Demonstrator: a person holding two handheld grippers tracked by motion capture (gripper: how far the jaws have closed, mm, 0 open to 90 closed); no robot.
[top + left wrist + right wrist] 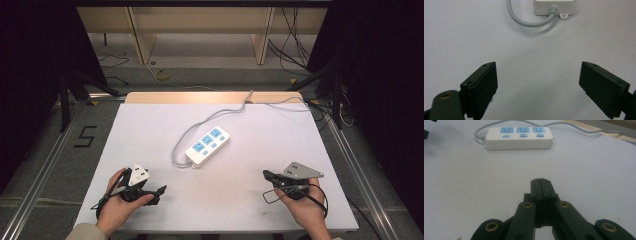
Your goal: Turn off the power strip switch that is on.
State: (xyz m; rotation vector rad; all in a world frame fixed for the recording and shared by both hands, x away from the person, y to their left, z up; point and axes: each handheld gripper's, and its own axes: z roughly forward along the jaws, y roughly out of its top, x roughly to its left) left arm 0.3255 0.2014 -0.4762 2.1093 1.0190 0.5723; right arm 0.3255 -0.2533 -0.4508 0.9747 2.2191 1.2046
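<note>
A white power strip (pixel 207 145) with three blue sockets and blue switches lies at the middle of the white table (pixel 145 135), and its grey cable (pixel 182 140) loops off toward the far edge. My left gripper (pixel 160 195) rests at the near left, held in a hand, and points right. In the left gripper view its jaws stand wide apart around bare table (pixel 538 67), with the strip's cable end (pixel 554 7) farther ahead. My right gripper (pixel 267 176) sits at the near right, also held in a hand. Its jaws are pressed together (pixel 541 182) on nothing, and the power strip (pixel 519 137) lies beyond them.
The strip's cable (pixel 250 100) runs off the table's far edge by a wooden strip (pixel 210 96). Metal rails (pixel 45 165) flank the table on the floor. Black stands (pixel 65 95) and loose floor cables (pixel 295 50) sit behind it.
</note>
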